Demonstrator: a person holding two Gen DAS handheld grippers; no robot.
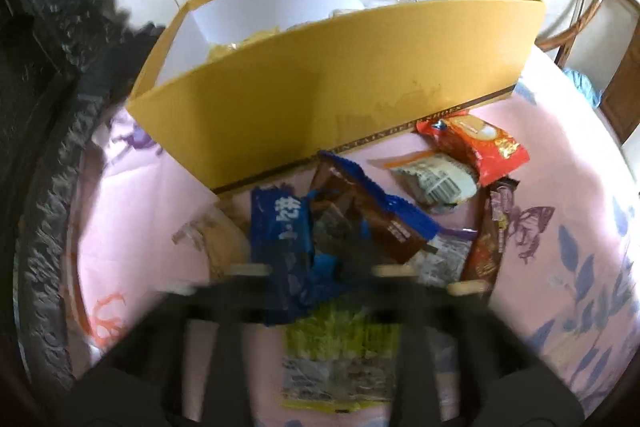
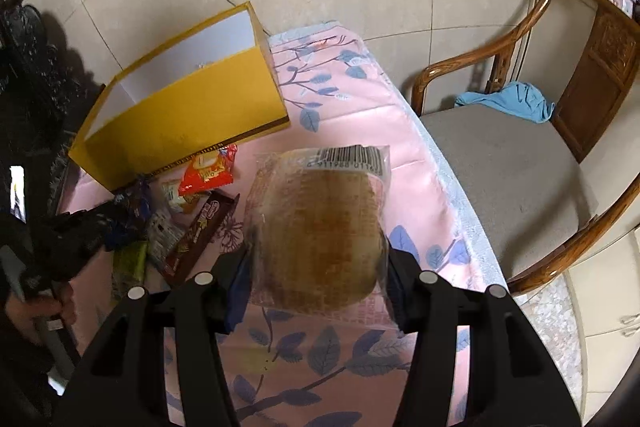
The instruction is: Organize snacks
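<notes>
On the pink, leaf-printed tablecloth sits a yellow cardboard box, open at the top, white inside, with a few pale wrappers just visible over its wall in the left wrist view. Just in front of it lies a loose heap of snacks — a red-orange packet, a blue wrapper, a brown bar, a green-labelled packet.

The right gripper is clamped on a clear-wrapped waffle cake — golden-brown, grid-patterned, a barcode at its far end — held above the cloth, to the right of the heap, both pads pressing its sides.

The left gripper is badly blurred; its jaws look spread wide over the blue wrapper, without pinching it.
</notes>
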